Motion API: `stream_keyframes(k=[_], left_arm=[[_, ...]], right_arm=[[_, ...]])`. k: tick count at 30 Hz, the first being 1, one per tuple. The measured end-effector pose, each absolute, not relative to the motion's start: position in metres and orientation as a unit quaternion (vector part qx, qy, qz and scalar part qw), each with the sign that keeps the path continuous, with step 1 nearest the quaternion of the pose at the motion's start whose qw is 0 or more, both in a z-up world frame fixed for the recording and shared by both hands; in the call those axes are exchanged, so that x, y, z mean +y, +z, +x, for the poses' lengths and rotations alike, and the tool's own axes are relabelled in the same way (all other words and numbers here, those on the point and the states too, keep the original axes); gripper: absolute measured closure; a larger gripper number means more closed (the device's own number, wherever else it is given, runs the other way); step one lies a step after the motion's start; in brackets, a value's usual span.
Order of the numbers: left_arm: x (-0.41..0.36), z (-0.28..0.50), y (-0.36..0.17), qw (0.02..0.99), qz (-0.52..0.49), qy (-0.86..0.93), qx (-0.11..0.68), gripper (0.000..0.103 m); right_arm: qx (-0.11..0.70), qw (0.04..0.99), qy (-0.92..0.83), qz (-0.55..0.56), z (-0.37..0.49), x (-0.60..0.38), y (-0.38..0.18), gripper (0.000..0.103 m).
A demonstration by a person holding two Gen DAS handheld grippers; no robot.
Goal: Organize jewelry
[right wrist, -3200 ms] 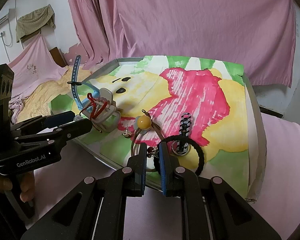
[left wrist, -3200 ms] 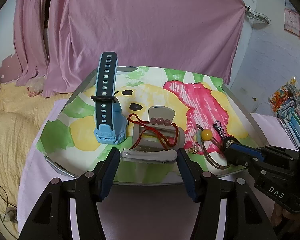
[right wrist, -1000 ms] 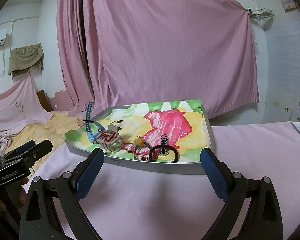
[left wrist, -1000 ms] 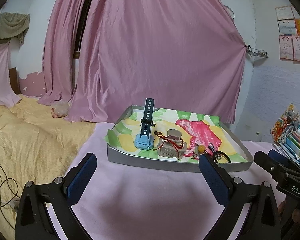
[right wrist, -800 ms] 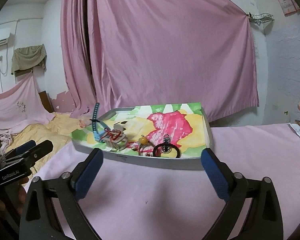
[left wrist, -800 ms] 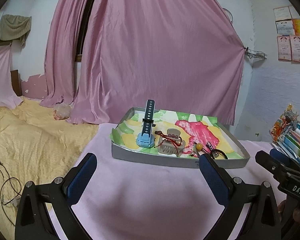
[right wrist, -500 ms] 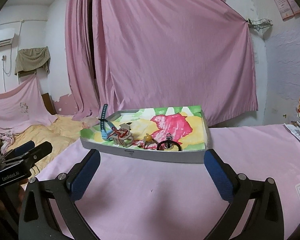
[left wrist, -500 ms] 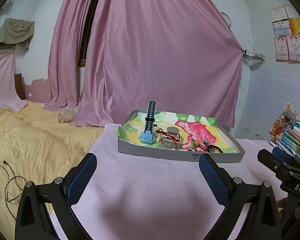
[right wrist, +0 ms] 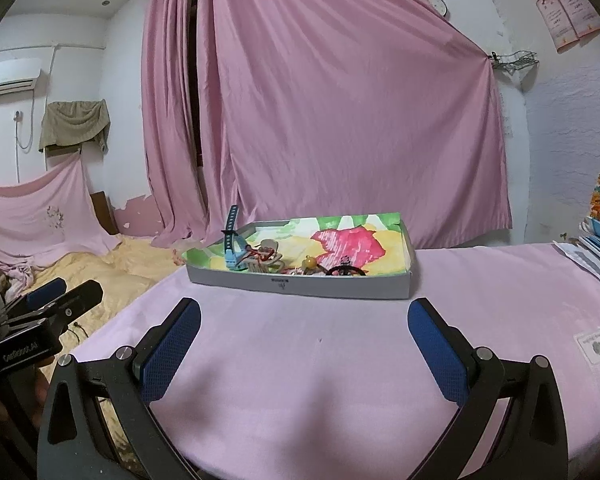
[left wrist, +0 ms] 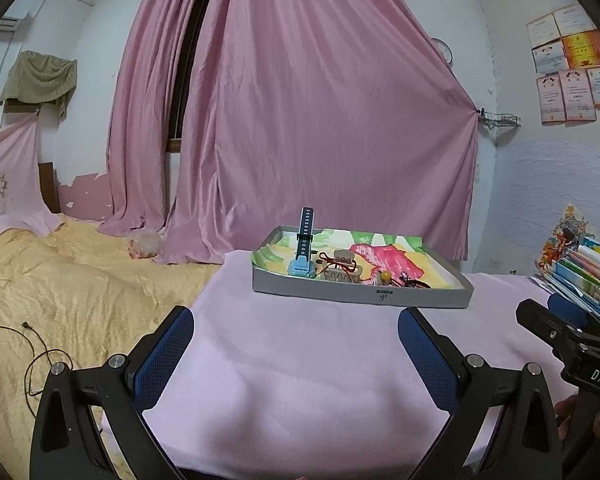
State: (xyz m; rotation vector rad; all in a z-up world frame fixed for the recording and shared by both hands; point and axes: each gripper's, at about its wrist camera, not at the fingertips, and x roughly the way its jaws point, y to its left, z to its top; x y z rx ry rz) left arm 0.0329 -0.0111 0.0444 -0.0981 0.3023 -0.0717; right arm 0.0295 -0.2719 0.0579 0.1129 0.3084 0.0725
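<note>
A grey tray [left wrist: 360, 294] [right wrist: 300, 286] lined with a bright painted sheet sits far ahead on the pink-covered table. Along its near edge lie a blue watch [left wrist: 303, 254] [right wrist: 233, 246] with its strap upright, a beige hair claw with a red cord [left wrist: 340, 269] [right wrist: 265, 261], a yellow bead [left wrist: 385, 275] [right wrist: 309, 263] and a black hair tie [left wrist: 414, 282] [right wrist: 347, 271]. My left gripper [left wrist: 296, 354] and right gripper [right wrist: 304, 350] both hang open and empty, well back from the tray. Each gripper shows at the edge of the other's view.
A pink cloth [left wrist: 300, 360] covers the table. A bed with a yellow blanket [left wrist: 60, 280] lies to the left, with a cable on it. Stacked books [left wrist: 584, 268] stand at the right. Pink curtains [right wrist: 340, 120] hang behind the tray.
Both grippers have let go, opened wide and pulled back and down from the tray, which now looks small and distant. The jewelry stays in the tray.
</note>
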Motion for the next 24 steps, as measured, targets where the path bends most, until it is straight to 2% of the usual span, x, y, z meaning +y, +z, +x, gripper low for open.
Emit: stream_keyframes(k=[24], left_arm=[[-0.002,-0.051,0.02,0.991,-0.034,-0.016,0.127,0.0]], right_arm=[[0.104,0.993,0.023,0.045,-0.073,-0.269,0.038,0.001]])
